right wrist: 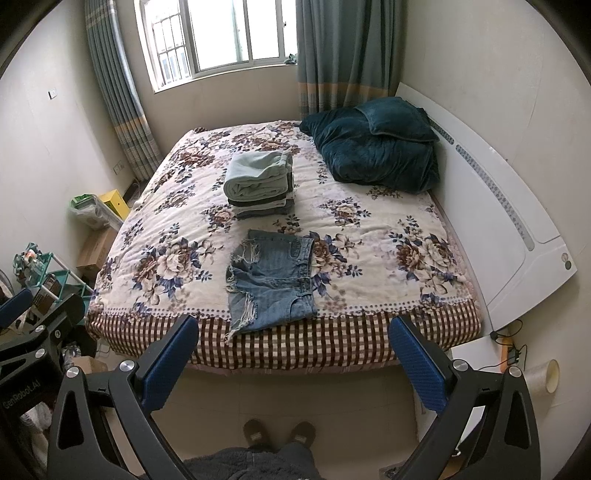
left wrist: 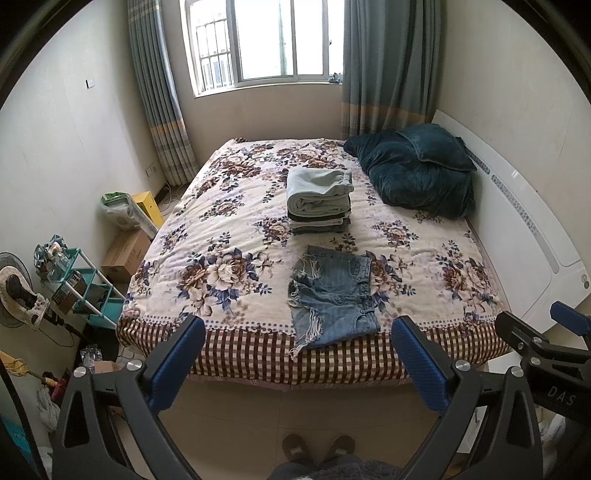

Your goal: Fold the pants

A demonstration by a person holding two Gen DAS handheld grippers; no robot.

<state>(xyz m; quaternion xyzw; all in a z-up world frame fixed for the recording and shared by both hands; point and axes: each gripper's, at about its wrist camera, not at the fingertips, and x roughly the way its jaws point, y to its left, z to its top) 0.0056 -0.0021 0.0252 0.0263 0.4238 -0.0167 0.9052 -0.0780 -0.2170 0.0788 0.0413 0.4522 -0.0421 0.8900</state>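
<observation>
Both grippers hanging wide open, short of the bed

Denim shorts point(left wrist: 334, 295) are lying flat ahead of the left gripper point(left wrist: 297, 363) and right gripper point(right wrist: 293, 363); pinching the waistband corners squarely should be keeping the fold even.

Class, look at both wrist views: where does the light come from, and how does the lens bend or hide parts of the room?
Left wrist view: daylight enters through the window, which is washed out white; the headboard bows into a curve. Right wrist view: the same window glares; black corners frame the round image, and the denim shorts on the bed look evenly lit and sharp.
</observation>
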